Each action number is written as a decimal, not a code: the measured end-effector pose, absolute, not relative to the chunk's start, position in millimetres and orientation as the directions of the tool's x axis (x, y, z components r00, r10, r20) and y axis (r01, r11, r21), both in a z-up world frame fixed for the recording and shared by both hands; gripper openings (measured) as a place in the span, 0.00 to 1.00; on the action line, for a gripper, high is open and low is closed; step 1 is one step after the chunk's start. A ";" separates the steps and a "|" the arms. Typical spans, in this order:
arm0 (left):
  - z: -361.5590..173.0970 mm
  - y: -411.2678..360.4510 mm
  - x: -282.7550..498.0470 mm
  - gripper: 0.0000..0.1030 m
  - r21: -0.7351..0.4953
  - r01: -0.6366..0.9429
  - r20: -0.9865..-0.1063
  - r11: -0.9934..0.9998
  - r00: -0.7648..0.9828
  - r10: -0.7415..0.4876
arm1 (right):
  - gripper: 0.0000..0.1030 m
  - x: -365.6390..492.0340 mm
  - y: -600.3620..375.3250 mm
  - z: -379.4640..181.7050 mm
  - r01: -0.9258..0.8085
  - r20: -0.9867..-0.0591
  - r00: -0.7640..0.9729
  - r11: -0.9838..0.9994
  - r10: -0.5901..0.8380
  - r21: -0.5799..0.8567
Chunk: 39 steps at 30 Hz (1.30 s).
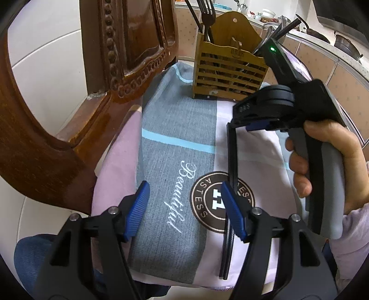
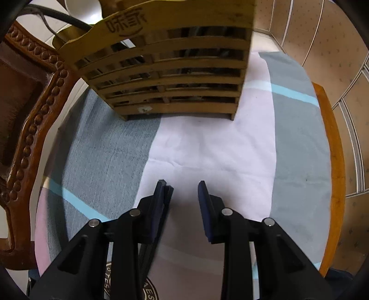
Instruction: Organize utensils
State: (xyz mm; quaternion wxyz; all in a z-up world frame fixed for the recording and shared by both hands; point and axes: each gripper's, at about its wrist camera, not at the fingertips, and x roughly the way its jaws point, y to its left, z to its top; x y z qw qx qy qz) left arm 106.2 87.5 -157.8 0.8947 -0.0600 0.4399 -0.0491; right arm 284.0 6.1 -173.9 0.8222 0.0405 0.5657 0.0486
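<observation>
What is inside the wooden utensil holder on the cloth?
Forks and dark chopsticks stick out of the wooden utensil holder. Behind its slats only dark shapes show; the lower ends of the utensils are covered.

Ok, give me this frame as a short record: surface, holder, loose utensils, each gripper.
surface: patchwork cloth, beside a carved wooden chair back
holder: slatted bamboo holder, upright on the cloth, forks standing in it
loose utensils: one pair of black chopsticks
left gripper: open, nothing between its fingers
right gripper: open, chopsticks against one finger, not clamped
</observation>
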 end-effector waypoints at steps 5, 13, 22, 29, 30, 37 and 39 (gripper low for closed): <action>-158.6 89.3 105.0 0.62 -0.152 0.035 -0.780 0.988 0.609 -0.141 | 0.30 287.2 25.5 -169.5 -0.054 -0.936 0.346 0.997 0.064 0.048; -164.6 91.8 102.6 0.62 -0.159 0.030 -0.783 0.987 0.605 -0.144 | 0.30 283.9 22.5 -171.2 -0.020 -0.947 0.314 0.997 0.076 0.073; -165.2 90.5 99.5 0.63 -0.152 0.035 -0.786 0.988 0.602 -0.142 | 0.31 291.1 49.8 -166.5 -0.060 -0.955 0.290 0.997 0.062 0.046; -165.1 92.6 97.8 0.64 -0.158 0.031 -0.784 0.987 0.604 -0.144 | 0.35 289.4 78.9 -168.8 -0.112 -0.956 0.292 0.994 0.018 -0.015; -165.4 92.3 97.8 0.64 -0.157 0.031 -0.784 0.987 0.603 -0.144 | 0.29 290.3 80.0 -167.6 -0.109 -0.956 0.291 0.994 0.022 -0.011; -166.8 89.6 102.7 0.65 -0.159 0.041 -0.794 0.986 0.588 -0.153 | 0.10 284.1 28.6 -165.8 -0.148 -0.969 0.235 0.988 0.074 0.039; -165.9 88.4 109.2 0.65 -0.171 0.053 -0.802 0.984 0.572 -0.170 | 0.09 282.6 20.3 -160.1 -0.160 -0.967 0.246 0.987 0.058 0.018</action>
